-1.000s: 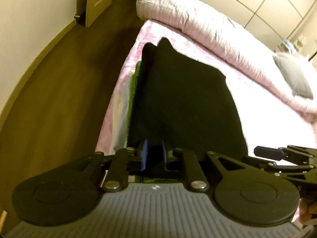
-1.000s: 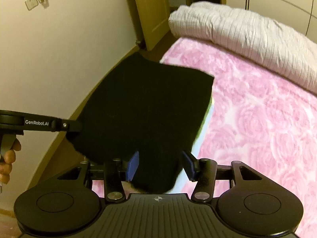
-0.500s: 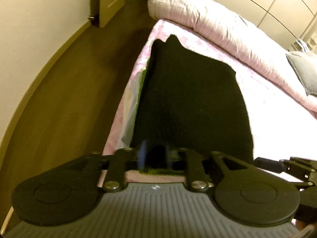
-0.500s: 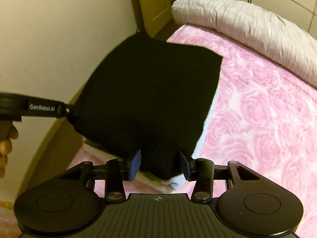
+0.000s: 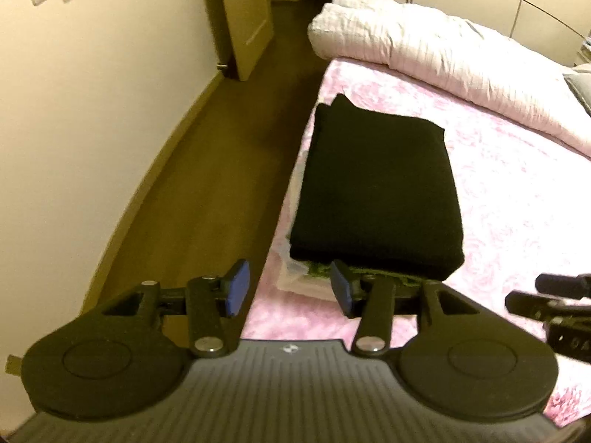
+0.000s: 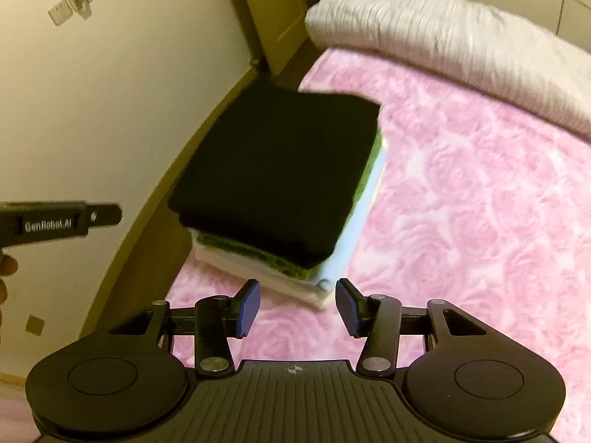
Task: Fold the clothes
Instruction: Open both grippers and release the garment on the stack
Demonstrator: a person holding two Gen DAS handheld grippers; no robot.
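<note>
A folded black garment (image 5: 376, 188) lies on top of a stack at the left edge of the pink bed; it also shows in the right wrist view (image 6: 277, 173). Under it are a folded green garment (image 6: 258, 251) and a white one (image 6: 280, 280). My left gripper (image 5: 288, 289) is open and empty, just short of the stack's near edge. My right gripper (image 6: 297, 306) is open and empty, just in front of the stack's near corner. The left gripper (image 6: 66, 219) shows at the left of the right wrist view.
The pink rose-patterned bedspread (image 6: 480, 221) stretches to the right. A rolled pale duvet (image 5: 443, 48) lies across the far end. Brown wooden floor (image 5: 207, 170), a cream wall and a door (image 5: 243, 18) lie to the left of the bed.
Both grippers let go of the black garment and opened. It went from held up to lying flat on the stack, and both grippers drew back from it.
</note>
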